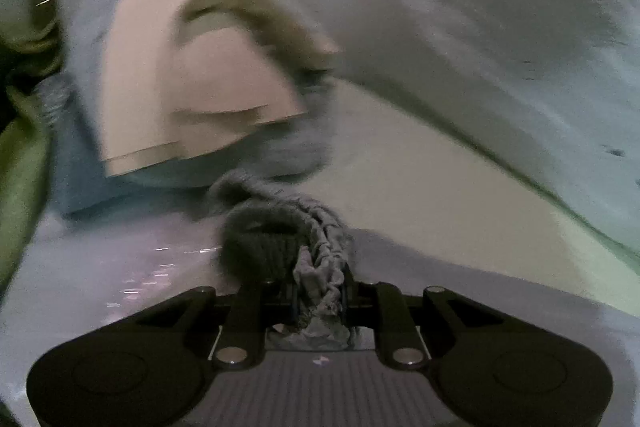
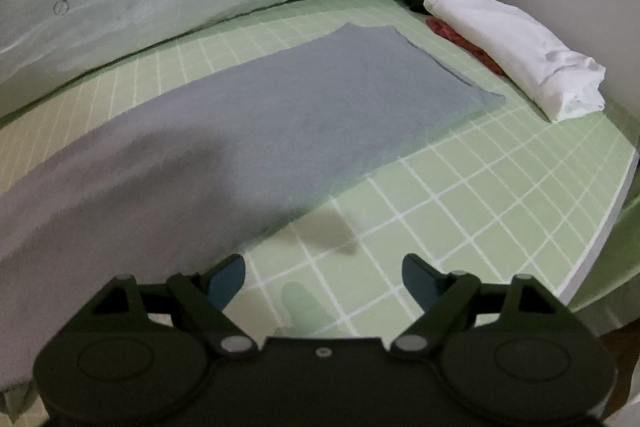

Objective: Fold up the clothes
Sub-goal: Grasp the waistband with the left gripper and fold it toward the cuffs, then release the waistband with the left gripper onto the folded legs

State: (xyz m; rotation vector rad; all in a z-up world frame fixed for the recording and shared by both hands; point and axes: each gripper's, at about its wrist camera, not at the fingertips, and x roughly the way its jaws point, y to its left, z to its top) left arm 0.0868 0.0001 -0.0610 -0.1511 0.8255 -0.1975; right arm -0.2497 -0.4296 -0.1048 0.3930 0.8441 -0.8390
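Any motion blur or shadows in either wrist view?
Left wrist: background heavily smeared, though the left gripper and its pinched grey cloth stay sharp; dim, with faint glints lower left. Right wrist: mostly sharp, fisheye curves the green checked sheet; shadow over the grey garment before the right gripper.

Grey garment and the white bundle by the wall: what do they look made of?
Grey garment: likely a soft knit, cotton-like, matte; it lies flat, and its gathered ribbed hem bunches in the left tongs. White bundle: looks like a thin, smooth woven fabric with crisp creases and a faint sheen.
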